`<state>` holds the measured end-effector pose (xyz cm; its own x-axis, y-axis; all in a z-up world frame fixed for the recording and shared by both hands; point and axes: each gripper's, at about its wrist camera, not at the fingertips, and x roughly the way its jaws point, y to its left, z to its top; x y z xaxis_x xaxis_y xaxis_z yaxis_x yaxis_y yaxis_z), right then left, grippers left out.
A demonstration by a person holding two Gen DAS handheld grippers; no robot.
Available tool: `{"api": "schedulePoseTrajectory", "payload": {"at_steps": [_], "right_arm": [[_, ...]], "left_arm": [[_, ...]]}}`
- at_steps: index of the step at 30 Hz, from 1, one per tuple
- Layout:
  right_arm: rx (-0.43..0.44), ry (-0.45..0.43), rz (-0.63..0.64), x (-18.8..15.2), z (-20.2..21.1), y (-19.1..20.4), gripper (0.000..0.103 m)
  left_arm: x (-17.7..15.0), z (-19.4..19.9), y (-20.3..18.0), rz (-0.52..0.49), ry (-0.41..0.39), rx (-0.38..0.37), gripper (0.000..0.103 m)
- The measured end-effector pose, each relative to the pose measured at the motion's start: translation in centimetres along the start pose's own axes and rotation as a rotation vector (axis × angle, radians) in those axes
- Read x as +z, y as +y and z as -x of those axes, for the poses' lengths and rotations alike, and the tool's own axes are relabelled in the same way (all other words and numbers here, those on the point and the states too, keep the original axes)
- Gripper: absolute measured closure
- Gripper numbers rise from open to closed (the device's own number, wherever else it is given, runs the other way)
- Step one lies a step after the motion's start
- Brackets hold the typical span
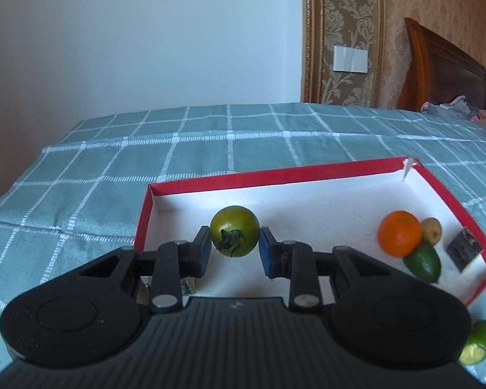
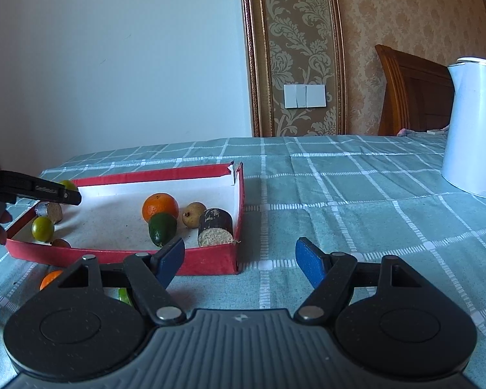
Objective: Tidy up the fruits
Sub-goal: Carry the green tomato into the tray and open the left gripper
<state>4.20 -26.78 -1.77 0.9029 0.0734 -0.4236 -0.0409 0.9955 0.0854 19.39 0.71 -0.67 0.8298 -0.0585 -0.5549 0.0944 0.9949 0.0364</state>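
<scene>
The left gripper (image 1: 234, 249) holds a green tomato (image 1: 234, 230) over the red box (image 1: 275, 175). The right gripper (image 2: 239, 261) is wide open. The white kettle (image 2: 473, 126) says "Midea", cut off.

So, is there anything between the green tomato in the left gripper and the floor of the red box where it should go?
Nothing visible. The green tomato sits between the left gripper pads over bare white floor of the red box; the orange and other fruits lie off to the right.
</scene>
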Motion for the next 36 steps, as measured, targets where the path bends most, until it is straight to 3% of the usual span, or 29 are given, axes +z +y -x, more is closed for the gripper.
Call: {"api": "schedulePoseTrajectory", "payload": {"at_steps": [7,22,29,36], "right_arm": [[0.003,0.011,0.010,0.0,-0.2,0.2,0.028],[0.000,0.024,0.005,-0.1,-0.3,0.1,0.028],[0.000,0.021,0.005,-0.1,-0.3,0.1,0.028],[-0.001,0.025,0.004,-0.1,-0.4,0.0,0.028]], "left_arm": [[0.1,-1.6,0.1,0.004,0.017,0.036,0.075],[-0.2,-1.5,-0.2,-0.007,0.004,0.038,0.073],[-0.5,-1.1,-0.4,-0.012,0.002,0.042,0.070],[-1.0,-0.3,-0.9,-0.035,-0.009,0.056,0.058]]}}
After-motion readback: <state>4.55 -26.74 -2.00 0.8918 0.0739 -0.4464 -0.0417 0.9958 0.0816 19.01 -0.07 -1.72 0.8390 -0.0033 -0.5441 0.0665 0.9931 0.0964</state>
